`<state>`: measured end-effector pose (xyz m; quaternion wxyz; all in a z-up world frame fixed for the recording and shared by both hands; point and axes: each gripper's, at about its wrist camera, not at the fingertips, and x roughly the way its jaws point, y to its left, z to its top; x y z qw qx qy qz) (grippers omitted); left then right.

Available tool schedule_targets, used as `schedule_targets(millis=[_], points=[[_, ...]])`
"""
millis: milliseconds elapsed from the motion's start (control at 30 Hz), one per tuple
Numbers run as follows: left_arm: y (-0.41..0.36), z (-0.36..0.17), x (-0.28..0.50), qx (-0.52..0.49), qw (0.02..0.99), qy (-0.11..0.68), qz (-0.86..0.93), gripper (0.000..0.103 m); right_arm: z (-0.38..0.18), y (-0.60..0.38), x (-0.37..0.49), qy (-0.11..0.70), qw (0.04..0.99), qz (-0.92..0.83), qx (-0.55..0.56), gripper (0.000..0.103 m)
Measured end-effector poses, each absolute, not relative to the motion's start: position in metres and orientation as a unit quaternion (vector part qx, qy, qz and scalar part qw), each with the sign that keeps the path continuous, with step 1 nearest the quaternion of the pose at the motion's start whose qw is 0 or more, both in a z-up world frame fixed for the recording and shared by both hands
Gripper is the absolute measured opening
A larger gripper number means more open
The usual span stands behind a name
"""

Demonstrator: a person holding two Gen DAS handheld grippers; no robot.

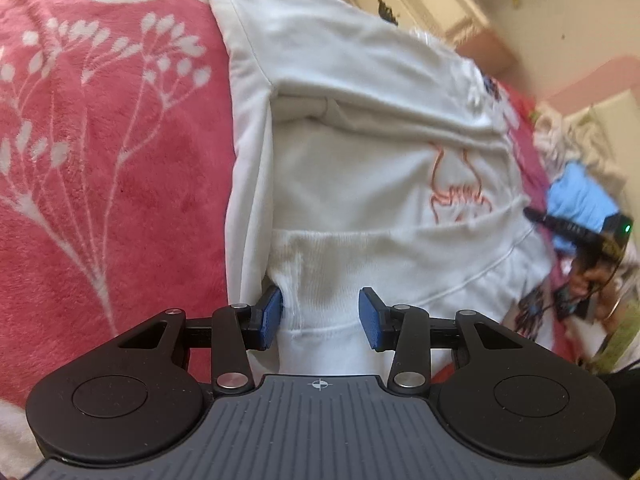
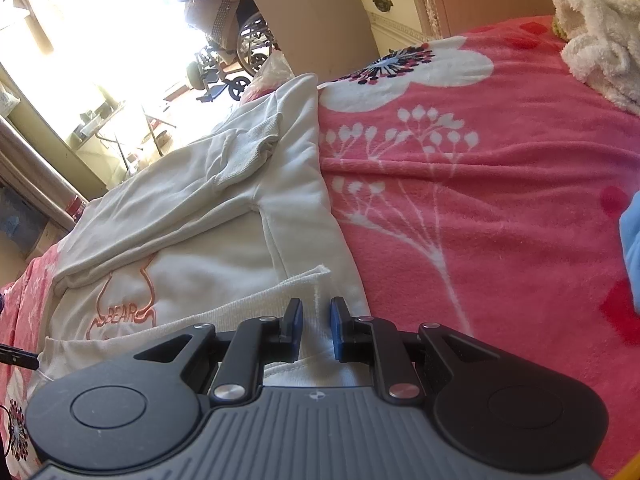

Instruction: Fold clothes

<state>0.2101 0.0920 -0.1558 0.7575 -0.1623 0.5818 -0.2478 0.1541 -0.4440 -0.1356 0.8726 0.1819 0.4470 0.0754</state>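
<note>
A white sweatshirt (image 1: 360, 160) with a pink "BEAR" outline print lies on a pink floral blanket (image 1: 120, 160), sleeves folded across its chest. My left gripper (image 1: 321, 316) is open over the ribbed hem. Its left pad touches a bunched edge of the hem and its right pad stands clear of the cloth. In the right wrist view the same sweatshirt (image 2: 208, 248) runs off to the left, and my right gripper (image 2: 316, 326) is shut on the hem's other corner. The right gripper (image 1: 536, 214), held by a hand, also shows at the right of the left wrist view.
A cream dresser (image 2: 400, 4) stands beyond the bed's far edge. A white fluffy towel (image 2: 600, 40) lies at the blanket's (image 2: 480, 220) far right, with a blue cloth (image 2: 630, 240) at the right edge. A wheelchair (image 2: 240, 52) stands by the bright window.
</note>
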Motion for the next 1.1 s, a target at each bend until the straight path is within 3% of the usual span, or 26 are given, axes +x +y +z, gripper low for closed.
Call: schedule_targets(millis=[400,533,600,1000,1100], points=[[0.090,-0.164,0.216,-0.180,0.774,0.557,-0.242,0.040,-0.136,-0.444,0.154,0.446,0.873,0.075,0.184,0.018],[0.091,-0.164,0.215,-0.168,0.780,0.556,-0.233,0.025,-0.132,-0.440,0.150,0.441,0.879,0.080,0.165,0.022],[0.091,-0.164,0.214,-0.166,0.782,0.555,-0.230,0.023,-0.129,-0.434,0.146,0.440,0.883,0.085,0.136,0.022],[0.084,-0.164,0.214,-0.143,0.787,0.555,-0.229,0.023,-0.128,-0.431,0.163,0.426,0.894,0.097,0.102,0.023],[0.084,-0.166,0.214,-0.144,0.787,0.554,-0.230,0.023,-0.130,-0.430,0.169,0.427,0.893,0.103,0.093,0.027]])
